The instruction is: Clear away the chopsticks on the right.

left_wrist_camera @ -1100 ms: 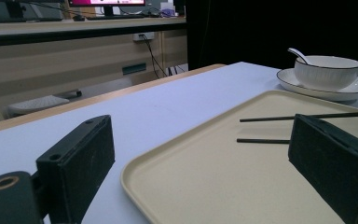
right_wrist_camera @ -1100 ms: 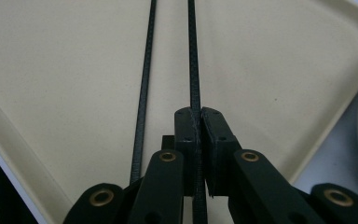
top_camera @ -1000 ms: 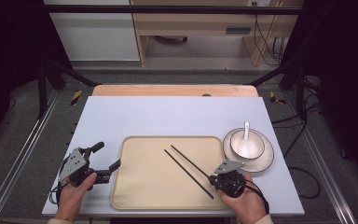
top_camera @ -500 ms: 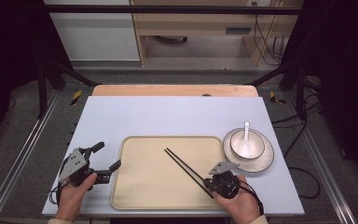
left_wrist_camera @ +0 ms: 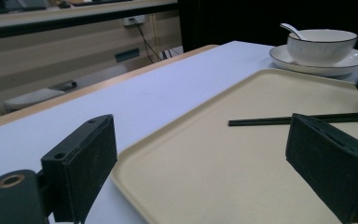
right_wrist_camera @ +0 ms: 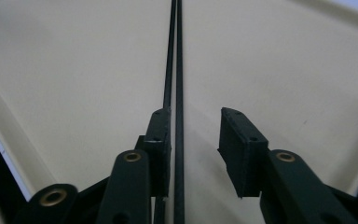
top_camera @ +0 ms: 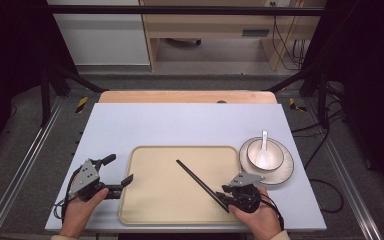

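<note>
A pair of black chopsticks (top_camera: 197, 180) lies side by side on the beige tray (top_camera: 155, 200), slanting from its middle to its near right corner. My right gripper (top_camera: 223, 195) sits at their near end. Its jaws have just been opening. In the right gripper view the chopsticks (right_wrist_camera: 175, 70) run between the jaws, close against the left pad (right_wrist_camera: 161, 135) and apart from the right one. My left gripper (top_camera: 118, 169) stands open at the tray's left edge with nothing between its jaws; in the left gripper view (left_wrist_camera: 205, 163) its jaws frame the tray (left_wrist_camera: 191, 158) and the chopsticks (left_wrist_camera: 261, 121).
A white bowl (top_camera: 265, 155) with a white spoon (top_camera: 264, 137) in it stands on a white plate (top_camera: 280, 172) just right of the tray, behind my right hand. The pale blue table top (top_camera: 180, 125) stretches beyond the tray.
The two chopsticks, spread apart a second ago, now lie together side by side. The right gripper's jaws have parted from them. The left gripper has hardly moved.
</note>
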Motion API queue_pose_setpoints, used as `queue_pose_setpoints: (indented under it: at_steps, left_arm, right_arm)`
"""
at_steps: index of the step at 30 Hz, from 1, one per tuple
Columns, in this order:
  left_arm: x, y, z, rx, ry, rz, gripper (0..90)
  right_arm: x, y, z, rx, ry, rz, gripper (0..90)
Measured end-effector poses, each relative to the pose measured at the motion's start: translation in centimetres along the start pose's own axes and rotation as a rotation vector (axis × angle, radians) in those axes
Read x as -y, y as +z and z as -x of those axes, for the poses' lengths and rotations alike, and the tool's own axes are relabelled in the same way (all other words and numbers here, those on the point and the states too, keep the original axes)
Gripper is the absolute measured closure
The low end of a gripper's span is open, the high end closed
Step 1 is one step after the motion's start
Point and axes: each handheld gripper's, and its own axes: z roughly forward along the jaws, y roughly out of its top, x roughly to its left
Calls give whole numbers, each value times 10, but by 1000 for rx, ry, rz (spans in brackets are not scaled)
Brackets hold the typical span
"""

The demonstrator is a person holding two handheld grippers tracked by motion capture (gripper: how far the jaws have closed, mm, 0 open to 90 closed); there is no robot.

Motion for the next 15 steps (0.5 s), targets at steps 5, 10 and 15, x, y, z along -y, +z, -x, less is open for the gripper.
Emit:
queue_pose_setpoints:
  at_steps: [5, 10, 15]
  left_arm:
    - [-14, 12, 15, 48, -6, -66, 81]
    - [-27, 30, 30, 77, -15, -136, 89]
    - [-34, 53, 45, 113, 0, -196, 130]
  right_arm:
    - [-3, -10, 5, 20, -1, 105, 394]
    - [0, -19, 11, 70, -7, 147, 112]
    - [7, -32, 19, 100, -3, 187, 53]
